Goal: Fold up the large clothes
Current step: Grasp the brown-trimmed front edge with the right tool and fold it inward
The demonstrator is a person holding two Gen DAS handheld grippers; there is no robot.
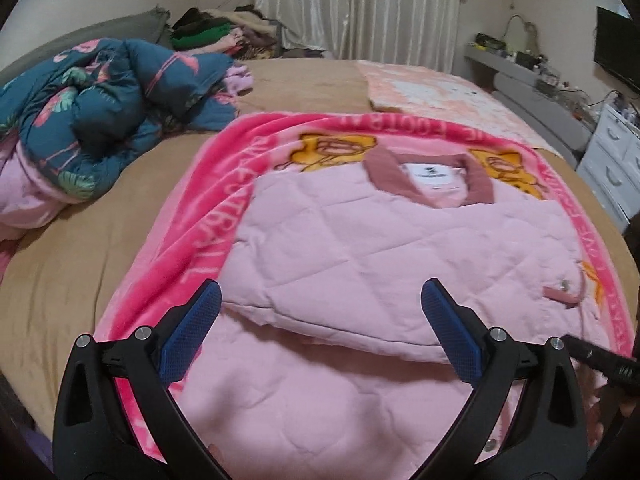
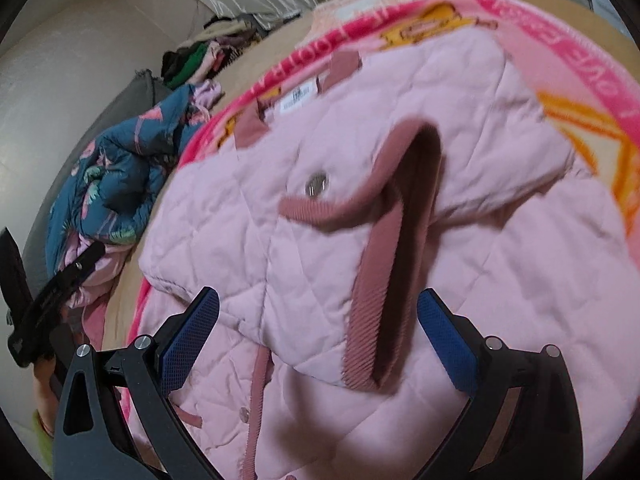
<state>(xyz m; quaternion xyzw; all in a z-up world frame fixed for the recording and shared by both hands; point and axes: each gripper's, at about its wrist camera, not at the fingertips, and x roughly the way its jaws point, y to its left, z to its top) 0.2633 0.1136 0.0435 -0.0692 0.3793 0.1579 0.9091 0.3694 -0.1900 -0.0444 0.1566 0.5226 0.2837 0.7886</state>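
Left gripper point(image 1: 320, 328) released, jaws wide, nothing between, hovering over near fold of pink quilted jacket point(image 1: 360, 248). Right gripper point(image 2: 318, 336) likewise spread, empty, poised above ribbed cuff point(image 2: 372, 312) of folded-in sleeve. Jacket lying partly folded on pink blanket point(image 1: 192, 216) on bed point(image 1: 80, 264). Risk, as judged: puffy quilting springing back open; pinching blanket along with jacket hem, dragging both. Rumpled blue quilt point(image 1: 108, 92) farther back.

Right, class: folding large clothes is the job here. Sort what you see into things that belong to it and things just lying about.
Belongs to the job:
pale pink quilted jacket
left gripper, open
right gripper, open

Just lying about:
bright pink cartoon blanket under the jacket
crumpled teal flamingo-print duvet
pile of assorted clothes by the curtains
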